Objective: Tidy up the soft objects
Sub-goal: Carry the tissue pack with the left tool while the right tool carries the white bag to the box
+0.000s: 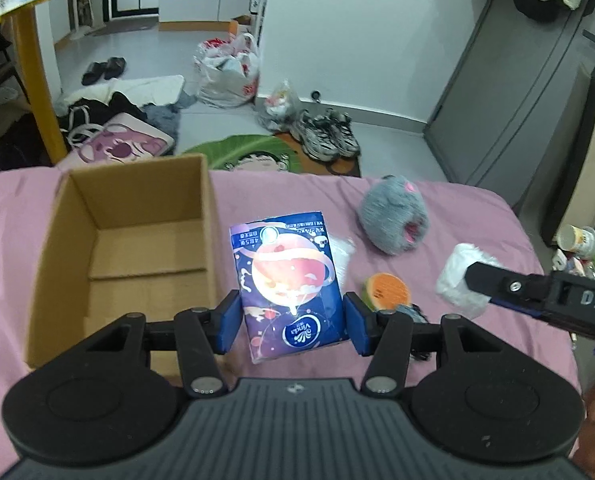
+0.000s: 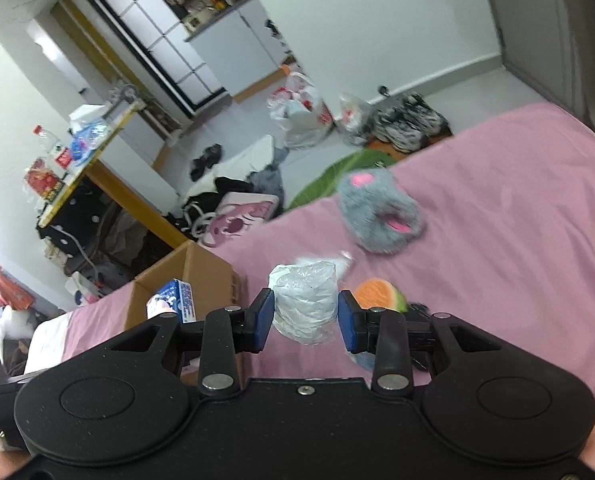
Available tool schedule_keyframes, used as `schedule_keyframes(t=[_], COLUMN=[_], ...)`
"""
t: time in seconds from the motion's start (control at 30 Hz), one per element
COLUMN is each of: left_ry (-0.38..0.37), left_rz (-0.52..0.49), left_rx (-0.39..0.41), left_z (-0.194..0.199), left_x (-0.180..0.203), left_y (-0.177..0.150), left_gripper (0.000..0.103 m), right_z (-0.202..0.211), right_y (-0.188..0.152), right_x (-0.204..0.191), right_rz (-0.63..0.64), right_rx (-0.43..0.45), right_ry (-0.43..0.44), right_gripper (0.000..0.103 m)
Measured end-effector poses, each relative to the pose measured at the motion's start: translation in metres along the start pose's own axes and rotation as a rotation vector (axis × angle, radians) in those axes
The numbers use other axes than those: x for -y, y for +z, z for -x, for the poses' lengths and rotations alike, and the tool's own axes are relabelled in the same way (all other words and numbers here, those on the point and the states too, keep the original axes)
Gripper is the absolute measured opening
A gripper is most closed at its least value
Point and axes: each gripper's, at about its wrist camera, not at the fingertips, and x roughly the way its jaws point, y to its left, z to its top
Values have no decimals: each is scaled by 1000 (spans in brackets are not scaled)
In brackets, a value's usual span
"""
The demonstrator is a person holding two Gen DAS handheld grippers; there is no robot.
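The bedsheet [image 1: 477, 216] was a plain dusty pink. On it stood a cardboard box [image 1: 77, 216] of unprinted tan-brown. The tissue pack [image 1: 291, 280] was deep blue-violet, printed with a pink-and-cream ringed planet, small white figures and a round white-and-blue logo. The plush toy [image 1: 393, 214] was fuzzy grey with bright pink patches. The melon-slice toy [image 1: 387, 290] showed orange flesh with dark specks and a green rind. The wrapped roll [image 2: 305, 304] was white under clear, glossy film. Both grippers were matte black, with blue pads [image 1: 229, 322] on their fingers. Beyond the bed lay a green leaf-patterned floor mat [image 1: 249, 148] and grey-and-black streaked sneakers [image 1: 329, 136].
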Motion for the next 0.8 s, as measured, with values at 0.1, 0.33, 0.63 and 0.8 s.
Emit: schedule_keyframes(t=[0.1,0.33,0.63,0.8], left_ry=[22,59,106,130], left_rz=[3,37,120,182], left_rx=[5,11,23,13], left_z=[-2,-9,-23,-32], left_x=[-12,-39,-75,-94], left_y=[6,22,42,44], left_gripper=[53,53,53,53], right_z=[-4,-23,-46,-63], right_y=[4,10,14,15], right_x=[-11,-42,-68,-83], right_rz=[22,83,113,129], right_rx=[15,13,-9,-32], right_ry=[31,92,153,189], right_gripper=[34,34,34,34])
